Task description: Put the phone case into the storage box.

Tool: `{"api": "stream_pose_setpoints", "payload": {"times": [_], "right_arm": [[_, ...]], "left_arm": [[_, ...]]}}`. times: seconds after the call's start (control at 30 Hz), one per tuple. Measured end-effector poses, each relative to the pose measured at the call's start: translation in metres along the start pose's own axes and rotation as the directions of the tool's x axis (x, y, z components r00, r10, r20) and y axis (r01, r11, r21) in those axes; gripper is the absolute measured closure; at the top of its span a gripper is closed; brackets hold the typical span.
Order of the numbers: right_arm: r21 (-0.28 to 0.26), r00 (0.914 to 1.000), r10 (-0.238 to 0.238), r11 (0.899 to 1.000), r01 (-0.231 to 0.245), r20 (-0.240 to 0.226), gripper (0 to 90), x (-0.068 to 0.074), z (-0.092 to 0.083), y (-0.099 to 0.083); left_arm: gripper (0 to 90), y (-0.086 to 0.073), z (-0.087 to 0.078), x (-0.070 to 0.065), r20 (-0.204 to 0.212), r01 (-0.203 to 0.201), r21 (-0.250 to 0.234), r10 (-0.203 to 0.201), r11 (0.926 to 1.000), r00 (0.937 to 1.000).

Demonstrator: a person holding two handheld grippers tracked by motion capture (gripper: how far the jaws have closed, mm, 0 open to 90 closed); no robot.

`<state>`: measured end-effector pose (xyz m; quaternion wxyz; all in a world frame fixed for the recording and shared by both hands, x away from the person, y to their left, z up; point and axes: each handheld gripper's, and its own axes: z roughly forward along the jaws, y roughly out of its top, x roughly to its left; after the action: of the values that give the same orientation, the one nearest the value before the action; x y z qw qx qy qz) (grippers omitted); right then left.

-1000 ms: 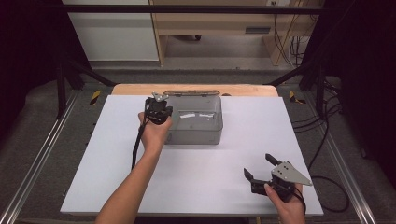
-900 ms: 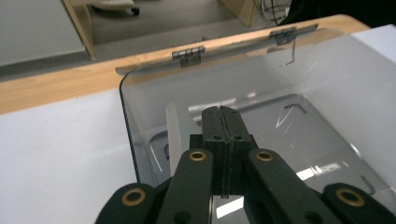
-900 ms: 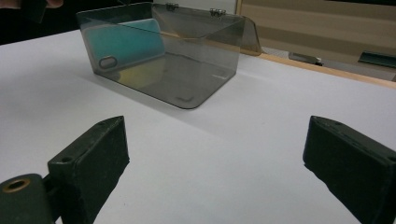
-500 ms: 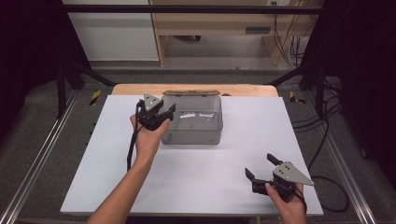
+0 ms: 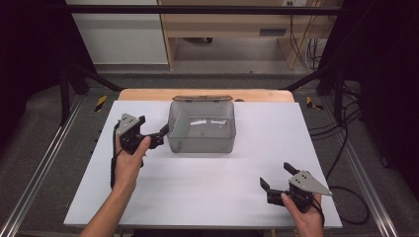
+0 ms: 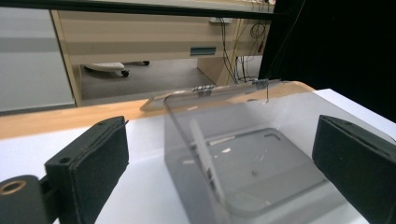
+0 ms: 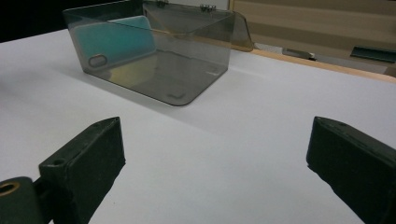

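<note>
Looking light, rigid and slick, the smoky plastic box (image 5: 201, 129) seems best pinched by a wall; left gripper (image 5: 152, 133) and right gripper (image 5: 276, 177) both gape empty.

A white table (image 5: 207, 197) stands before a wooden desk (image 5: 222, 19) with dangling cables (image 5: 301, 44).

A smoky transparent plastic box (image 5: 201, 129) with its hinged lid (image 5: 201, 98) folded back sits on the white table (image 5: 207, 197), toward the far middle. The left gripper (image 5: 152, 132) is just beside its left wall; the right gripper (image 5: 277, 177) lies well apart, at the near right.
</note>
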<state>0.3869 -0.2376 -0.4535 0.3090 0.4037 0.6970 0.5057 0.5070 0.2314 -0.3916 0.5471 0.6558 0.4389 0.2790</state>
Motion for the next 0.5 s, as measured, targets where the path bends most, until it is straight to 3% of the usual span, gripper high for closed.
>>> {"api": "stream_pose_setpoints", "payload": {"times": [0.17,0.3,0.5], "right_arm": [[0.01,1.0,0.002,1.0,-0.002,0.006,4.3,0.0,0.002,-0.001],[0.0,0.9999,0.006,1.0,-0.006,0.013,4.1,-0.001,0.004,-0.001],[-0.078,0.9998,0.013,0.997,-0.012,0.013,3.9,-0.005,0.005,-0.004]], "left_arm": [[3.5,-0.01,-0.025,0.014,-0.025,-0.036,-0.012,0.036,0.9993,0.9991],[3.5,-0.02,-0.045,0.023,-0.027,-0.025,-0.04,0.024,0.9989,0.9993],[3.0,-0.036,-0.074,0.033,-0.041,-0.027,-0.061,0.024,0.9978,0.9989]]}}
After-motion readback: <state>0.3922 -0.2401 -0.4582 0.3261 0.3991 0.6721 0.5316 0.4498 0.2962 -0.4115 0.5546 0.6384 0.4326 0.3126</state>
